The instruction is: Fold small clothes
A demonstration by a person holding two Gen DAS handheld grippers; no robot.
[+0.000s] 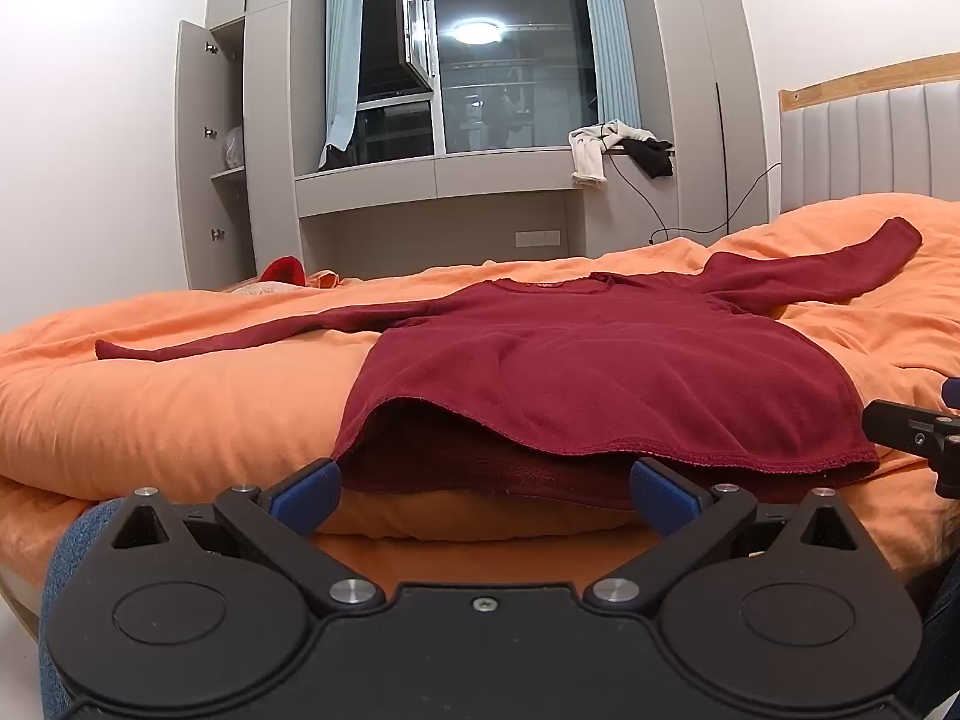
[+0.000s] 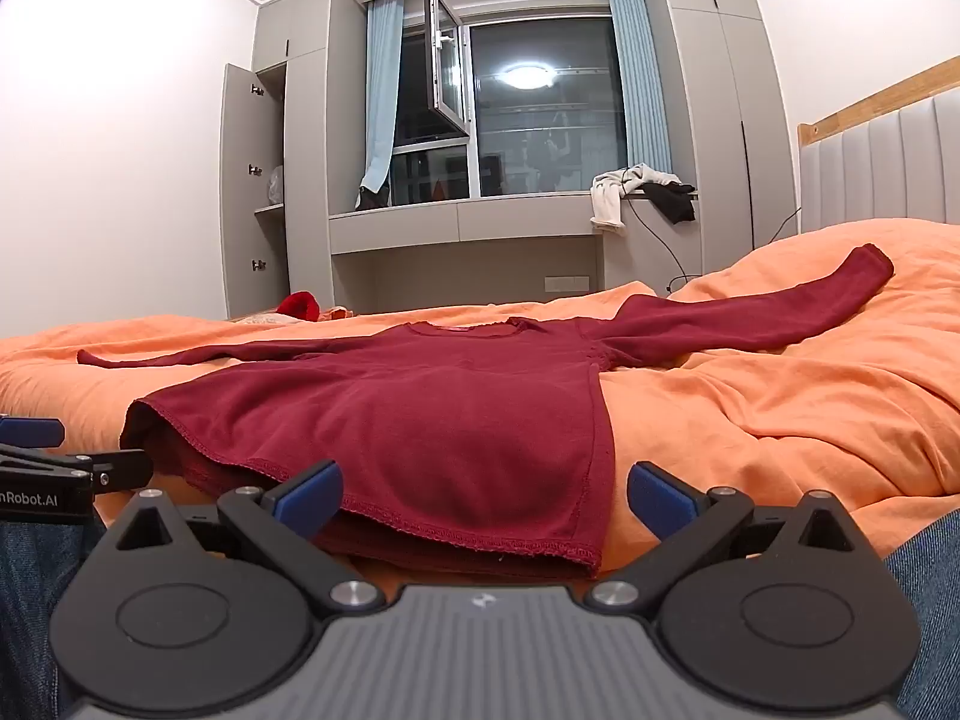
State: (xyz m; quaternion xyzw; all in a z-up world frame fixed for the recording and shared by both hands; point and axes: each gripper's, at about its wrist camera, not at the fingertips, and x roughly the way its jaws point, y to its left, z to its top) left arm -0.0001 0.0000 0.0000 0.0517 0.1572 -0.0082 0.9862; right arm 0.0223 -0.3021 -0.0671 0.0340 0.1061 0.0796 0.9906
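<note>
Shirt (image 1: 576, 372), dark red and long-sleeved, lies flat on the orange duvet (image 1: 168, 408), hem at the bed's near edge and both sleeves spread toward the far side, laid out ready for folding, I judge. My left claw (image 1: 483, 489) and right claw (image 2: 483, 495) hang just short of the hem, both released wide and empty, placed to take its two corners.

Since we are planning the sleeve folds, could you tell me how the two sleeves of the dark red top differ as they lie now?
The left sleeve lies flat and thin, running toward the wardrobe side; the right sleeve looks thicker and climbs a rise in the orange bedding toward the headboard. Both are spread straight out from the dark red top, unfolded, and neither is gripped.
</note>
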